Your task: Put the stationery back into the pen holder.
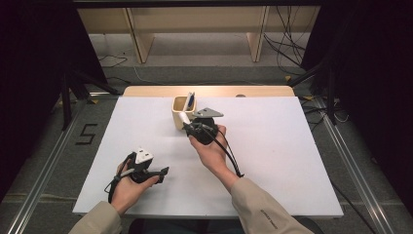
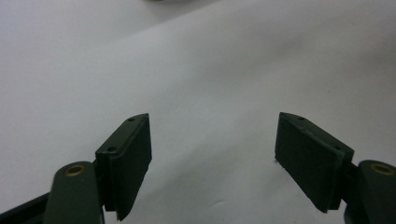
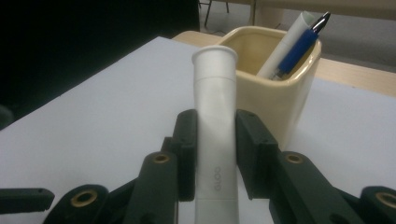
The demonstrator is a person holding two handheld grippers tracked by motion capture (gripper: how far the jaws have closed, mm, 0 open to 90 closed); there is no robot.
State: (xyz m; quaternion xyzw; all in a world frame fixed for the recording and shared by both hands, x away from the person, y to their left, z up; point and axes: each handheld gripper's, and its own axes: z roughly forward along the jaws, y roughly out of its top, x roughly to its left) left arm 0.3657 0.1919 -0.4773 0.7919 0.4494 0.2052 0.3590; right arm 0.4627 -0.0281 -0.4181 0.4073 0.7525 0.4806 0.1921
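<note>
A white counter (image 1: 272,161) lies under me. My left hand-held gripper (image 2: 212,154) rests low near its front edge, jaws apart. My right hand-held gripper (image 3: 215,154) clamps a white glue stick (image 3: 215,121) just beside the cream pen holder (image 3: 275,98).

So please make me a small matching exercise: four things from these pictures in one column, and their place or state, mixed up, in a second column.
Things:
1. white tube
2. blue pen
3. left tool
4. cream holder

Place or state:
A. open above the bare white table
B. stands on the table, behind the tube
C. clamped between the jaws of the right tool
D. leans inside the holder

Pairs: 1-C, 2-D, 3-A, 4-B
</note>
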